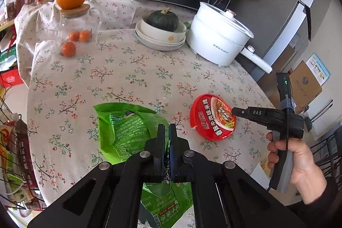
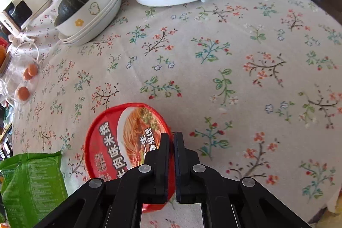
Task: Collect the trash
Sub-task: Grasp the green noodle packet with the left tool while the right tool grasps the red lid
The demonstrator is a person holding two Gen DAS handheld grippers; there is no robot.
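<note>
Presently, largest first:
Worktop (image 1: 119,69): floral cloth; both pieces of trash are on or just above it, no bin in view.
Green bag (image 1: 126,131): near edge, its rim pinched in the left gripper (image 1: 167,131), jaws narrow on it.
Red noodle lid (image 2: 128,140): just right of the bag; right gripper (image 2: 171,140) jaws nearly closed on its edge.
Progress: both apparently grasped, neither yet disposed of; early going.

Snack bag (image 1: 126,131) left of noodle lid (image 1: 212,118) on table (image 1: 119,69); bowls (image 1: 160,36) and pot (image 1: 215,35) behind.
</note>
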